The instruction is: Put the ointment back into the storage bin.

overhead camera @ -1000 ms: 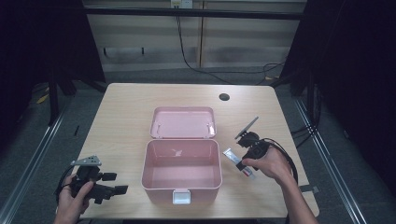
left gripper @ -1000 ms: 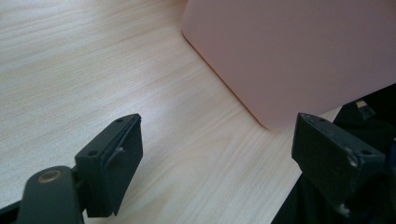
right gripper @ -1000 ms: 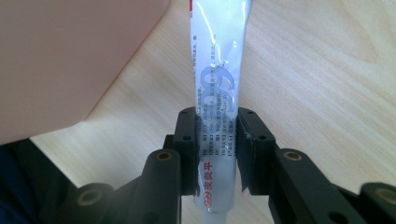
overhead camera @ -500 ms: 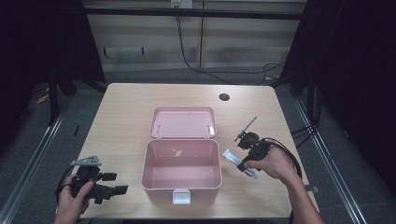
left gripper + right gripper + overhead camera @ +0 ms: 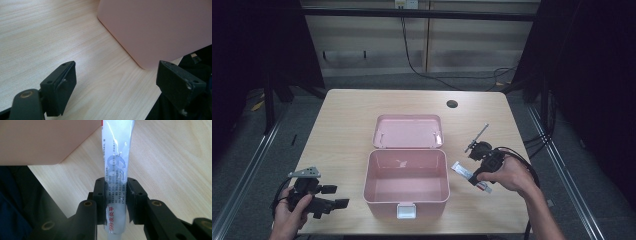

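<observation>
Left gripper [image 5: 116, 82]: matte black plastic body, two blocky black jaws, each face fixed with small screws; brass-coloured pivot pin at the jaw base; grey three-cornered plate on top; black cable trailing.
Right gripper [image 5: 116, 201]: same black build, brass-coloured pins along both jaw arms; thick black cable looping behind.
Forearms bare, no sleeves visible.

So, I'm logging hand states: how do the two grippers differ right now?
The left gripper is open with nothing between its jaws; the right gripper is shut on a white tube. The left sits at the table's near left corner; the right is beside the pink box's right side. Both are black, hand-held.
</observation>
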Demonstrator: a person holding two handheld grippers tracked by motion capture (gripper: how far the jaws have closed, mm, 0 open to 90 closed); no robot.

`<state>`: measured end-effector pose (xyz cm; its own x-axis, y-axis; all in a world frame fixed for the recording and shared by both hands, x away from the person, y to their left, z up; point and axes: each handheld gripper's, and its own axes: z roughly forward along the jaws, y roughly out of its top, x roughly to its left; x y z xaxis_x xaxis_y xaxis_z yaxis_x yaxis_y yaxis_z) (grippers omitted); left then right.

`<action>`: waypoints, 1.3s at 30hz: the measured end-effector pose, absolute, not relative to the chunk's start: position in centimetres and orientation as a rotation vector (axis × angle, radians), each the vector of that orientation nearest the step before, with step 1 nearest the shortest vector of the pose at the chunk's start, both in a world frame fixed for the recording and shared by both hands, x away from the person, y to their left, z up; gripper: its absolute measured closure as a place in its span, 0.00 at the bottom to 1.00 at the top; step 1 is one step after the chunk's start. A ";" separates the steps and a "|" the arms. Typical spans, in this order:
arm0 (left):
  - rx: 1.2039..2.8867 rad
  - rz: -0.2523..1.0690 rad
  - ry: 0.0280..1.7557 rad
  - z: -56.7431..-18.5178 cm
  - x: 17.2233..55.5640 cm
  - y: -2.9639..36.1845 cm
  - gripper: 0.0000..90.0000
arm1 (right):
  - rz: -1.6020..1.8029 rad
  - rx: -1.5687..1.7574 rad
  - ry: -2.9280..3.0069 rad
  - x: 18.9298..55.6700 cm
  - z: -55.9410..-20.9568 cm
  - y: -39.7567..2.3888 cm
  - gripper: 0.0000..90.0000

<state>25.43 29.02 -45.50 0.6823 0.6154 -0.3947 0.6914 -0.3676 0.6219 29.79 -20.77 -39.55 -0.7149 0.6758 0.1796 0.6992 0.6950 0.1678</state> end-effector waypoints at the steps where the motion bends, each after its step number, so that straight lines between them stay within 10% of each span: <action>1: 2.089 -0.120 1.002 -45.5 25.4 29.0 0.18 | -0.334 -1.126 -2.805 29.7 -39.5 -20.8 0.80; 39: 2.096 -0.127 0.996 -45.6 25.4 28.9 0.18 | -0.282 -0.745 -2.946 27.7 -36.3 -20.9 0.80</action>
<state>25.44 28.91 -45.57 0.6858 0.6107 -0.3959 0.6907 -0.3748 0.6185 27.71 -20.92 -36.26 -0.8769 0.4624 0.1316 0.4789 0.8638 0.1562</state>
